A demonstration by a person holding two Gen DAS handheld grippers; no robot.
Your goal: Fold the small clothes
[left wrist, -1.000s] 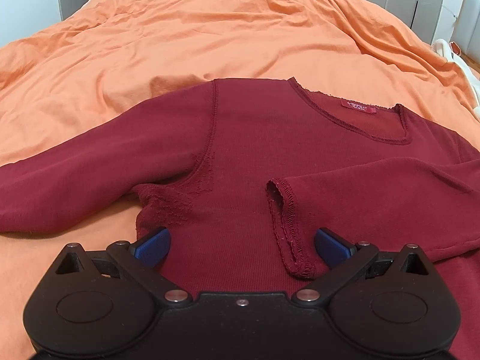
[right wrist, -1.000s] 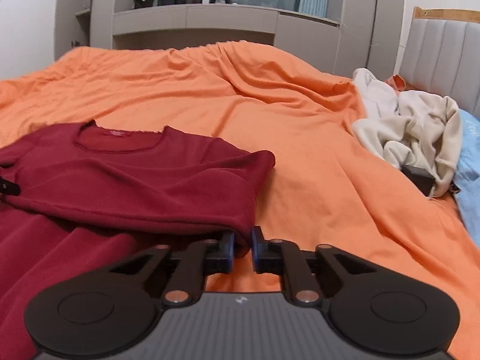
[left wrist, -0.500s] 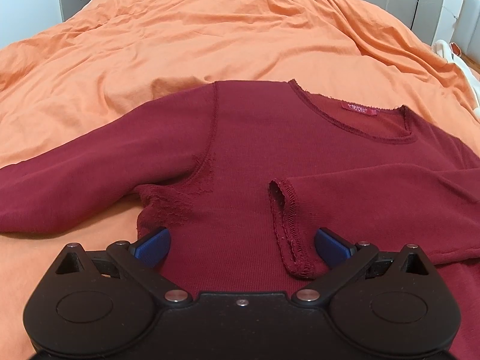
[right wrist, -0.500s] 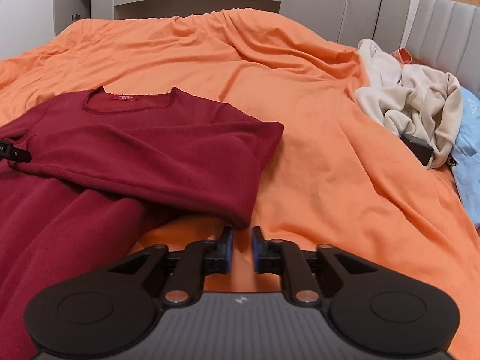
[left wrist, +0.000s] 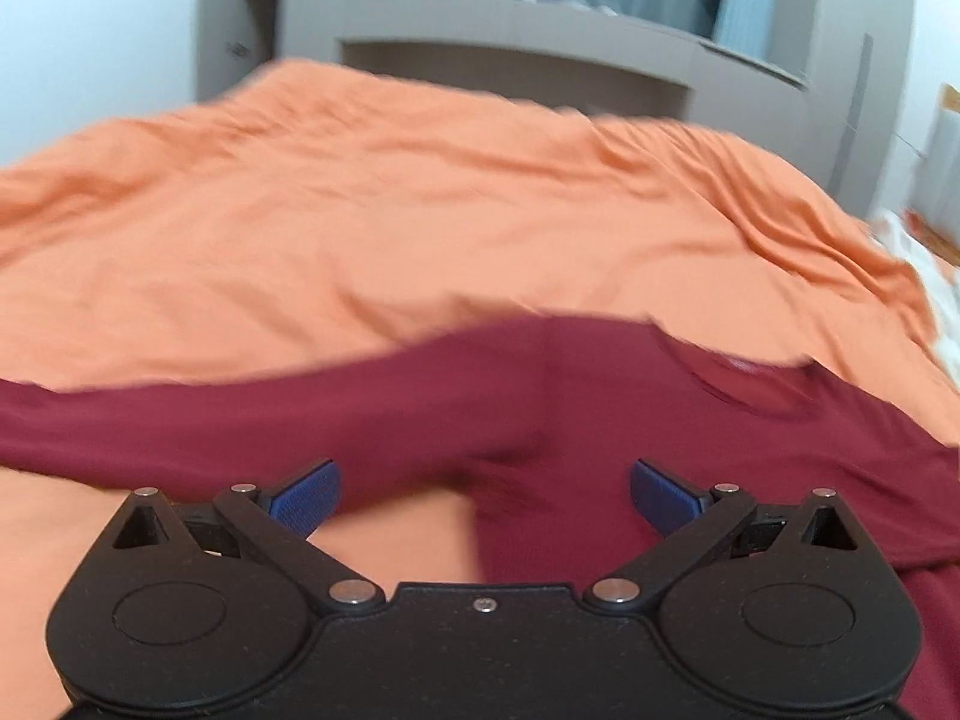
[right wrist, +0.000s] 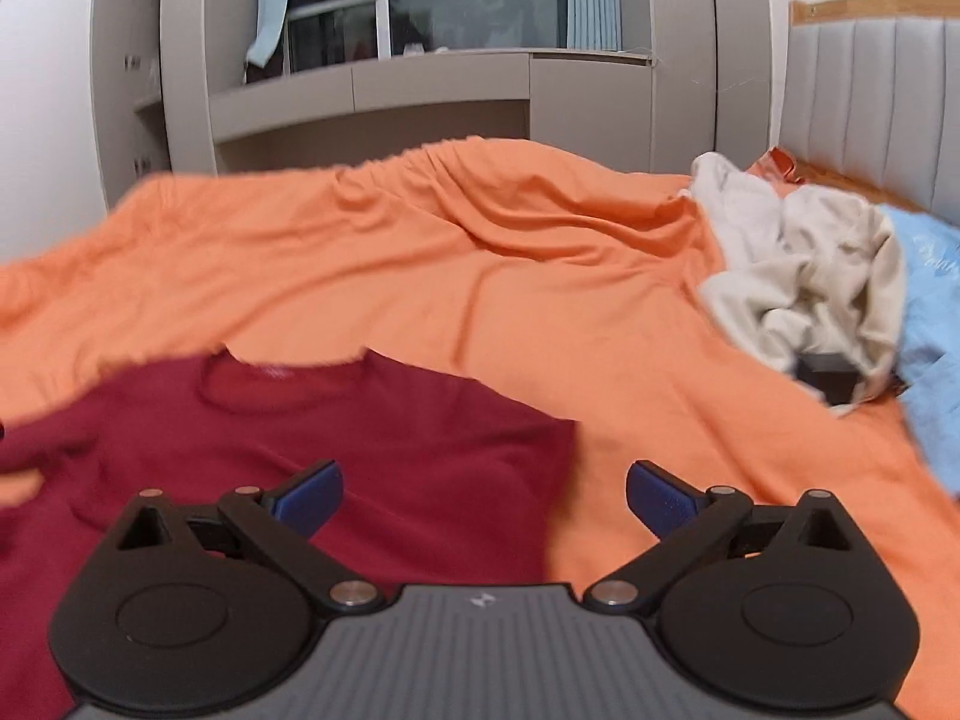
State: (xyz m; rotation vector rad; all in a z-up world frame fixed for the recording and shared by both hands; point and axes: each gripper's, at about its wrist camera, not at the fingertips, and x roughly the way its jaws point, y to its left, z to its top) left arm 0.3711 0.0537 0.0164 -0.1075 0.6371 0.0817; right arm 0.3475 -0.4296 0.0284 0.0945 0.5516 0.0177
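A dark red long-sleeved top lies flat on the orange bed cover, neckline away from me. Its left sleeve stretches out to the left. In the right wrist view the top has its right side folded in, leaving a straight edge. My left gripper hovers above the armpit area, open with nothing between its blue pads. My right gripper is above the folded right edge, its jaws opening wide and empty. The left wrist view is blurred by motion.
A heap of cream clothes and a light blue garment lie at the right of the bed, by a grey padded headboard. Grey cupboards and shelves stand beyond the bed's far edge.
My right gripper let go of the top's folded edge, opened wide and rose. My left gripper stayed open, lifted and shifted left, so the folded-in sleeve cuff is out of its view.
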